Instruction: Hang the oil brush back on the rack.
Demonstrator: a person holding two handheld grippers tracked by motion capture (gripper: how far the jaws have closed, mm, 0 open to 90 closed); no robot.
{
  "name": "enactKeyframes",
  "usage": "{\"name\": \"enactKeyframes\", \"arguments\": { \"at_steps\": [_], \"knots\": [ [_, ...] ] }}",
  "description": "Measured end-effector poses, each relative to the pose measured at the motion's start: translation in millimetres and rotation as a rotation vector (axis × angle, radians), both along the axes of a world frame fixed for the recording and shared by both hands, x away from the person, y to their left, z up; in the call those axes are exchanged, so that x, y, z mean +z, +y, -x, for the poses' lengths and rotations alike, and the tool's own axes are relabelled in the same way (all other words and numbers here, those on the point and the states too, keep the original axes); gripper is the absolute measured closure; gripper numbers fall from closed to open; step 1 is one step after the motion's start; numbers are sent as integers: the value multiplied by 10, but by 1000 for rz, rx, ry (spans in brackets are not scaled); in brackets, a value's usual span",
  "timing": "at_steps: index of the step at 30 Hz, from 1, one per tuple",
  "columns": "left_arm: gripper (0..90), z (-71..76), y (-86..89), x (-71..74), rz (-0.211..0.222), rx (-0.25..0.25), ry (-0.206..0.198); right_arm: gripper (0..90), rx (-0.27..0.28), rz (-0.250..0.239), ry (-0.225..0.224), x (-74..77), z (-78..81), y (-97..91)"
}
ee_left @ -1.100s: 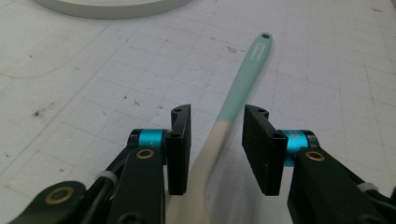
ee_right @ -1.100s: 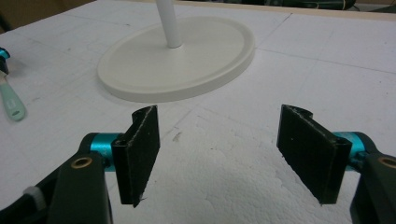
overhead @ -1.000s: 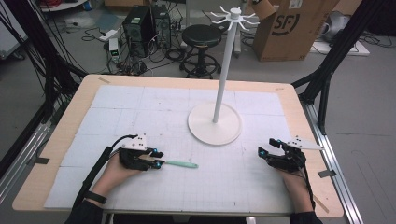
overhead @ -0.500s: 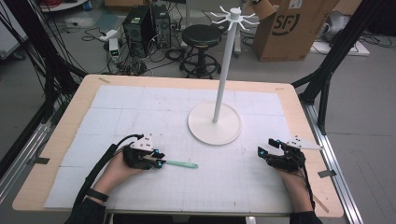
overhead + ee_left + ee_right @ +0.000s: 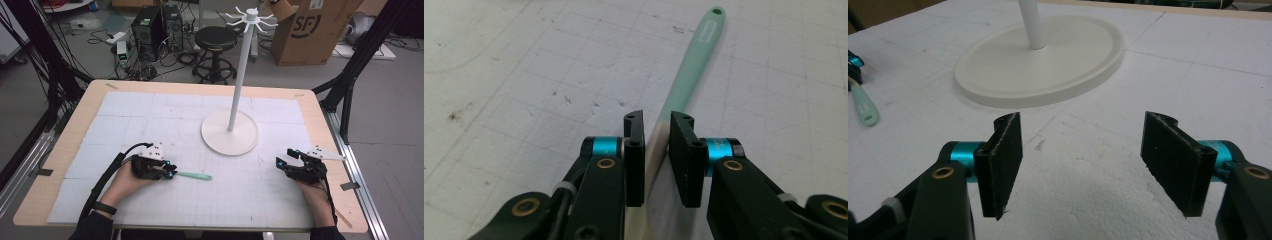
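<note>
On the white gridded table (image 5: 150, 115), the left claw (image 5: 656, 135) has just been closing onto a spatula (image 5: 691, 65); the right claw (image 5: 1080, 165) gapes.

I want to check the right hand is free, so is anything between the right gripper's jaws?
No, the right gripper has its jaws standing wide apart with just the bare white table between them.

**Concealed and cropped areas**

In the left gripper view, the spatula (image 5: 689, 75) passes between the left gripper (image 5: 658, 131) pads; its pale blade end runs out past the bottom edge. The print on its handle is too small to read. In the right gripper view, the stand (image 5: 1040, 60) pole is cut off by the top edge.
</note>
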State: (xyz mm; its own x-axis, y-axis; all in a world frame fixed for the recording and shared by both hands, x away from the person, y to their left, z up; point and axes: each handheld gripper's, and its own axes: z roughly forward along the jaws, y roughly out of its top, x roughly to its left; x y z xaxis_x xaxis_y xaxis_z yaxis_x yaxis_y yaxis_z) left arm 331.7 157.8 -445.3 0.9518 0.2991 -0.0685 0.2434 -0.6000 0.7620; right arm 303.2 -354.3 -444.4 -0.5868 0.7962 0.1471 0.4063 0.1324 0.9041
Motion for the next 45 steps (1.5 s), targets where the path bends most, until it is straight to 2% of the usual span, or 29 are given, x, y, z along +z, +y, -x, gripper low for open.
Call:
{"name": "enactKeyframes", "arguments": {
  "at_steps": [4,9,16,20,24,31,34,39,45],
  "knots": [
    [815,-21,66,-53,66,18,27,328,2,1,1,-2,-1,1],
    [822,-3,56,-49,55,16,4,329,4,2,3,-6,-5,3],
    [824,-9,63,-46,56,18,11,332,4,2,1,-8,-9,1],
    [825,-9,70,-40,78,25,30,332,3,2,3,-9,-11,2],
    [824,-1,81,5,112,34,21,331,1,0,8,-9,-9,0],
    [824,9,200,191,246,99,-10,331,-5,-6,10,-12,-14,-3],
    [824,13,260,310,269,134,-44,332,-5,-4,12,-16,-18,-7],
    [824,-5,322,503,355,169,-58,335,-8,-7,18,-16,-19,-7],
    [824,-34,309,750,397,189,-85,335,-10,-13,25,-17,-22,-13]
  ]
}}
